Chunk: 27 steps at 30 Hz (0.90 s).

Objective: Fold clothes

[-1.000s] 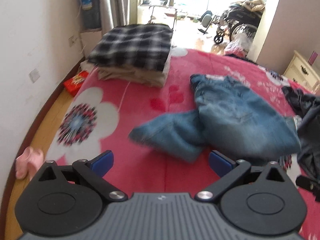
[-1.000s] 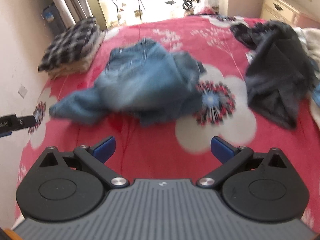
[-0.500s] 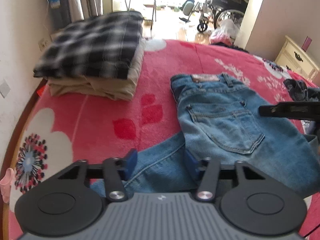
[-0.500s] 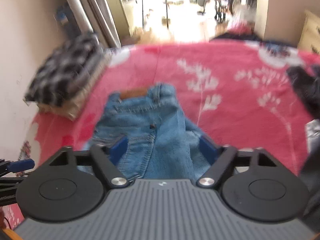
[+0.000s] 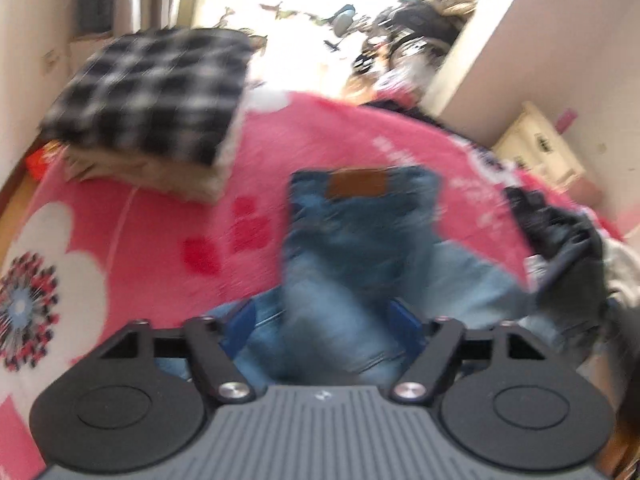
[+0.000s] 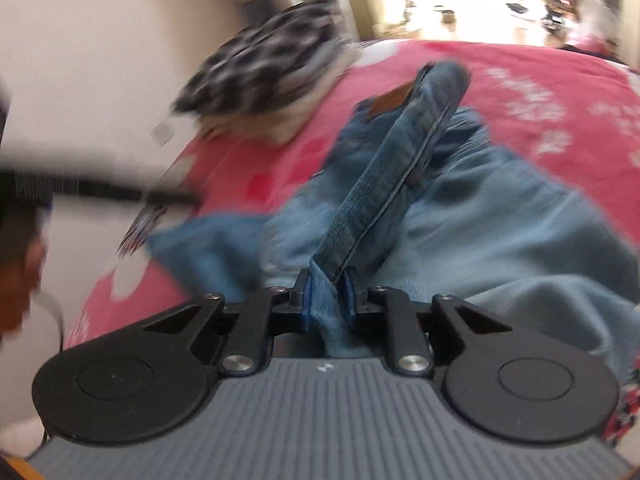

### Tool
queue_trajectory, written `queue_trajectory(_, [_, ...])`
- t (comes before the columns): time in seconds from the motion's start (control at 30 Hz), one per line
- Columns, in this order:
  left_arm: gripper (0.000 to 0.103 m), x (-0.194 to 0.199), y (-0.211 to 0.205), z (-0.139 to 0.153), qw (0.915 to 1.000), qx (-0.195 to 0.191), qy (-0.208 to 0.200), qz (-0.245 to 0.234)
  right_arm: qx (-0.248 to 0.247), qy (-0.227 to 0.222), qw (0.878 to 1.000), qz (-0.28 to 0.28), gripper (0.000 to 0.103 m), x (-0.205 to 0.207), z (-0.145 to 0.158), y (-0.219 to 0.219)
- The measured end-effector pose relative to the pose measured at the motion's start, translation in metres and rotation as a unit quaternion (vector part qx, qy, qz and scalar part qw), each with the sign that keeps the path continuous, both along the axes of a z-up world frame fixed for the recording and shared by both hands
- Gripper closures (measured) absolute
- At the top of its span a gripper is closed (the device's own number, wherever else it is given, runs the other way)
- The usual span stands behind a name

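Pink floral blanket (image 5: 168,240); cream nightstand (image 5: 536,152) at right wall.

1. No text can be read anywhere; both views are blurred.
2. The brown patch (image 5: 357,184) on the jeans (image 5: 352,248) waistband shows no legible brand.
3. A small pale mark on each tool's grey body is too small to make out.

Bedroom setting. A bed covered by a pink blanket (image 5: 168,240) with white flower prints filled the foreground. Plain pale walls (image 5: 560,60) stood on both sides, and a strip of wooden floor (image 5: 16,196) ran along the bed's left edge. A cream bedside cabinet (image 5: 540,152) stood at the right wall. Beyond the bed, a doorway (image 5: 304,4) opened onto a cluttered room flooded with overexposed daylight.
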<state>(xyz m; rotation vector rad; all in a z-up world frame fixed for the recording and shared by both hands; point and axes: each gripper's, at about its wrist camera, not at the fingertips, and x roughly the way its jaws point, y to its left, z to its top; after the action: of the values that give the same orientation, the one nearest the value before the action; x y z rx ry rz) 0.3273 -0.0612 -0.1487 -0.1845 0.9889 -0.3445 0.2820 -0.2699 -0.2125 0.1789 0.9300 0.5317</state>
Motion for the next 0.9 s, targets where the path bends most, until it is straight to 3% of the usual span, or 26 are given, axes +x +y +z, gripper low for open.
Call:
queue_trajectory(0.13, [0.014, 0.001, -0.032, 0.005, 0.9992, 0.008, 0.001, -0.040, 0.026, 0.008, 0.999, 0.044, 0.091, -0.031, -0.004, 0.028])
queue_trajectory(0.23, [0.014, -0.006, -0.053, -0.003, 0.9975, 0.047, 0.005, -0.053, 0.043, 0.030, 0.995, 0.088, 0.095, -0.061, -0.010, 0.051])
queue_trajectory(0.33, [0.015, -0.011, -0.058, -0.018, 0.9944, 0.098, 0.014, -0.037, 0.021, 0.032, 0.993, 0.112, 0.095, -0.097, -0.014, 0.066])
queue_trajectory(0.47, [0.015, -0.007, -0.036, -0.030, 0.9936, 0.107, 0.035, 0.006, 0.041, 0.055, 0.995, 0.071, 0.092, -0.124, -0.013, 0.042])
queue_trajectory(0.53, [0.015, -0.003, -0.016, -0.032, 0.9938, 0.090, 0.049, 0.043, 0.051, 0.064, 0.996, 0.035, 0.091, -0.128, -0.011, 0.018])
queue_trajectory(0.67, [0.013, 0.014, 0.025, -0.045, 0.9899, 0.019, 0.085, 0.112, 0.075, 0.084, 0.993, -0.038, 0.089, -0.127, -0.004, -0.034])
queue_trajectory(0.9, [0.013, 0.064, 0.059, -0.095, 0.9681, -0.079, 0.154, 0.181, 0.097, 0.090, 0.984, -0.122, 0.084, -0.127, 0.004, -0.080])
